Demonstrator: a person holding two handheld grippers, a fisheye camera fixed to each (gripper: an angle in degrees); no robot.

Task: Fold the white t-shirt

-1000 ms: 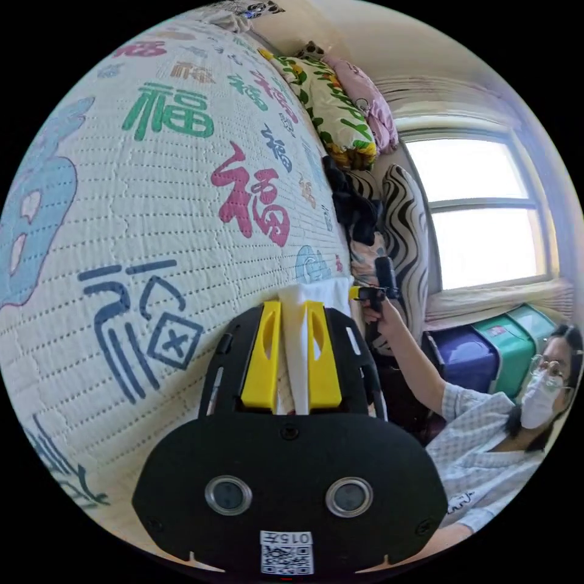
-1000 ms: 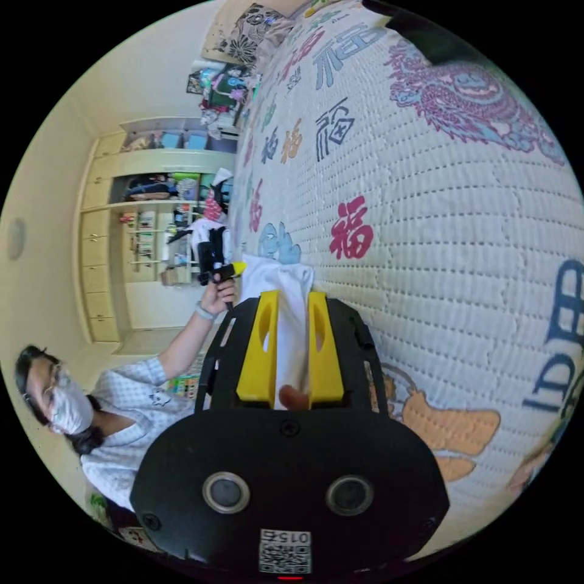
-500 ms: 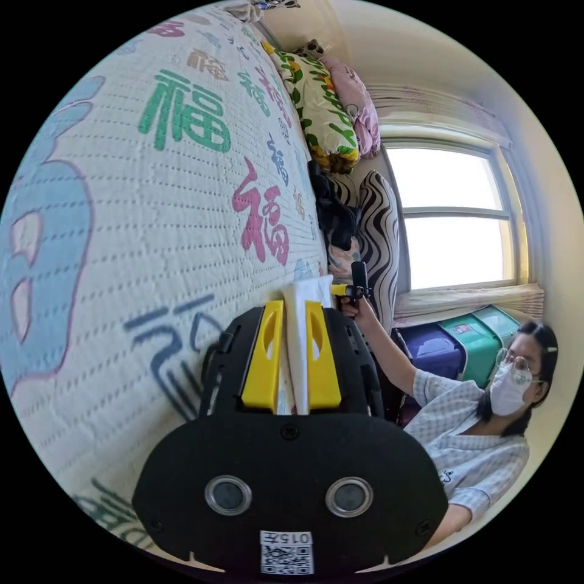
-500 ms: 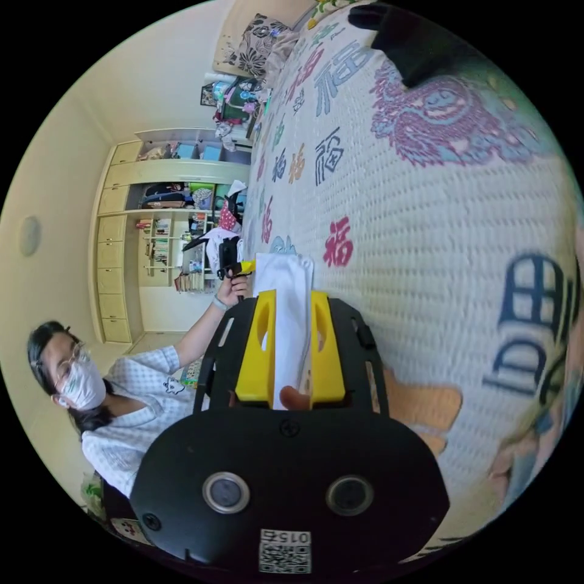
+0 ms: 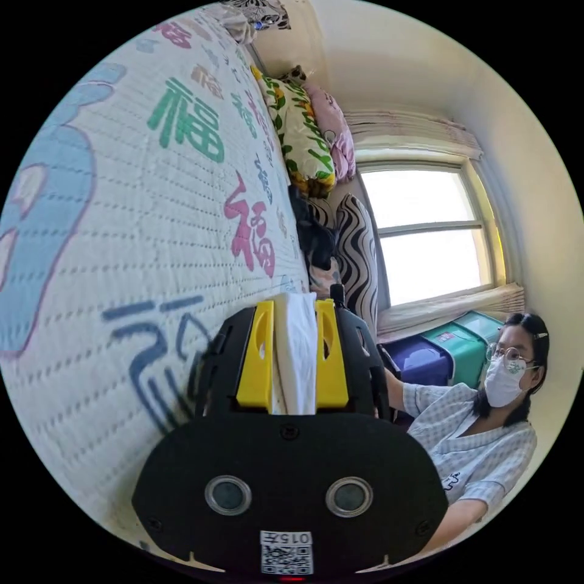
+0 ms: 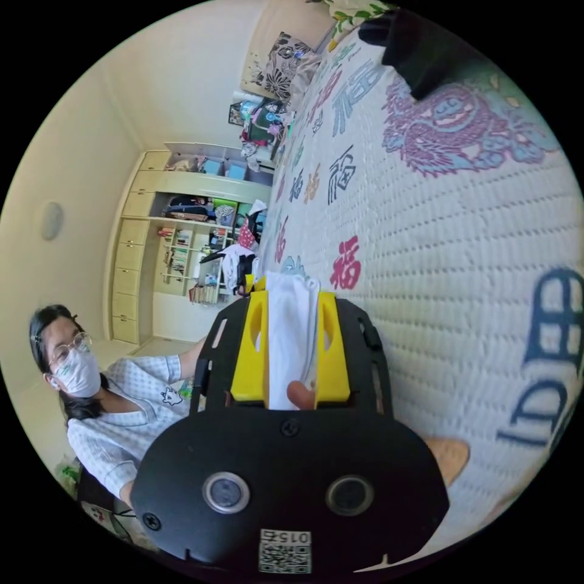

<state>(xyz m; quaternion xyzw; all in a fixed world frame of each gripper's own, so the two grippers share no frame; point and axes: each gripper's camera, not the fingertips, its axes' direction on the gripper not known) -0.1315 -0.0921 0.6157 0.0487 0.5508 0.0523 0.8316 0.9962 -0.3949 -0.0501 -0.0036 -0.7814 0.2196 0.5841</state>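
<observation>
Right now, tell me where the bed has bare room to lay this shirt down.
The printed quilt is bare across its wide middle, from the left tool and right tool, each shut on the white t-shirt, out to the patterned pillows. It is crowded by the pillows, where dark clothes are heaped.

Left tongs (image 5: 293, 359): t-shirt (image 5: 295, 359) wedged between the jaws, bed (image 5: 121, 201) close alongside. Pillows (image 5: 304, 134) piled at the bed's far end, next to the window (image 5: 429, 234); storage boxes (image 5: 450, 353) under the sill, person (image 5: 480, 426) seated before them. Right tongs (image 6: 292, 356): t-shirt (image 6: 291, 340) between the jaws, bed (image 6: 438, 243) alongside, shelves (image 6: 182, 243) against the far wall behind the person (image 6: 103, 407).
</observation>
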